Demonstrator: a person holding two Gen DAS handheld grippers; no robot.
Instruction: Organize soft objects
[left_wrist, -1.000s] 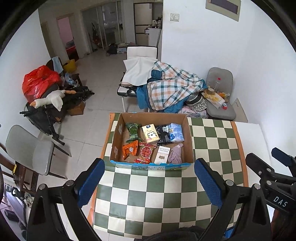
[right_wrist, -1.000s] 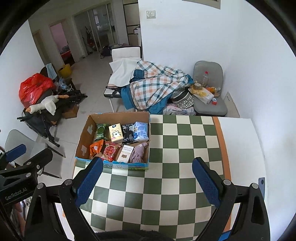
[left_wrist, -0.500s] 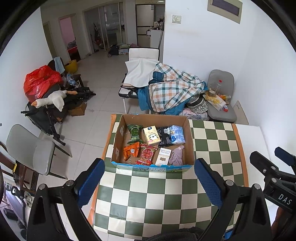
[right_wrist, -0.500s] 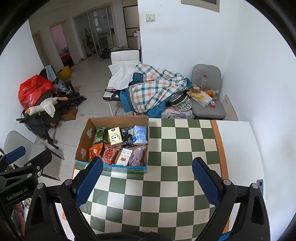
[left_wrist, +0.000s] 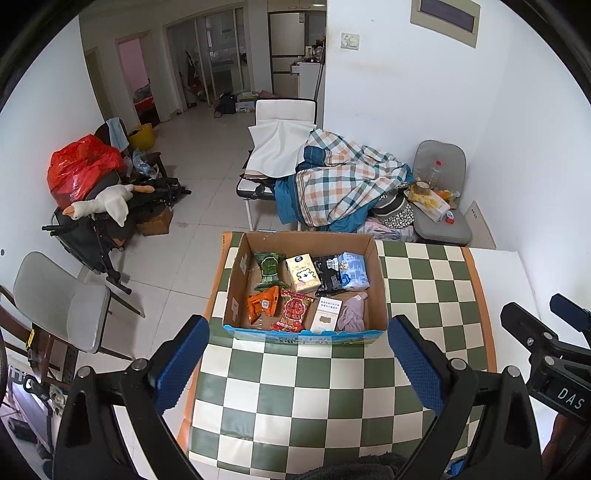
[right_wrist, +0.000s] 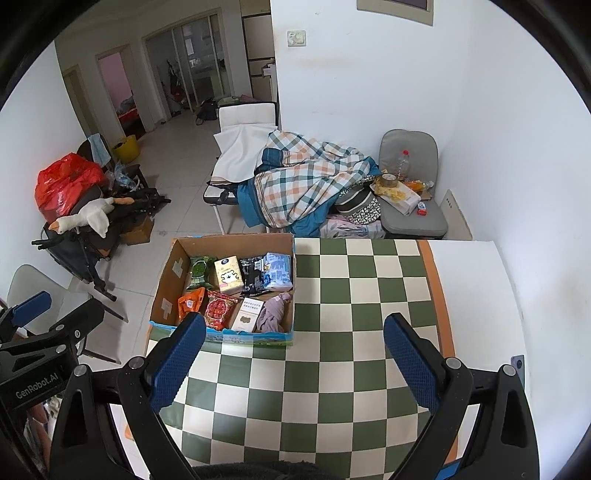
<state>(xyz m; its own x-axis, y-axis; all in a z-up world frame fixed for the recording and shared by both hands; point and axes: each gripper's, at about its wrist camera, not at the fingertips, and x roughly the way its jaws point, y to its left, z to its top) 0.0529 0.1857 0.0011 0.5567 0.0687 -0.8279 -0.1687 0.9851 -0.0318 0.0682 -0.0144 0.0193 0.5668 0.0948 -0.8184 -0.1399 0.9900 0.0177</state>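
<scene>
From above, the open brown cardboard box (left_wrist: 306, 243) (right_wrist: 229, 242) on the green-and-white chequered tablecloth (left_wrist: 332, 398) (right_wrist: 332, 369) is overlooked by both wrist views, side by side.

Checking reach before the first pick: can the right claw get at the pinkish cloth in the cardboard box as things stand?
Probably yes. The right claw is open and empty, the cardboard box has no lid, and the pinkish cloth lies uncovered in its near right corner.

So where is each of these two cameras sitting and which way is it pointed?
Left wrist: on the left gripper, high over the checkered table, looking down at the cardboard box; its open fingers and the right gripper show.
Right wrist: on the right gripper, further right; its open fingers and the left gripper show.
Shared: box, table, plaid blanket.
</scene>
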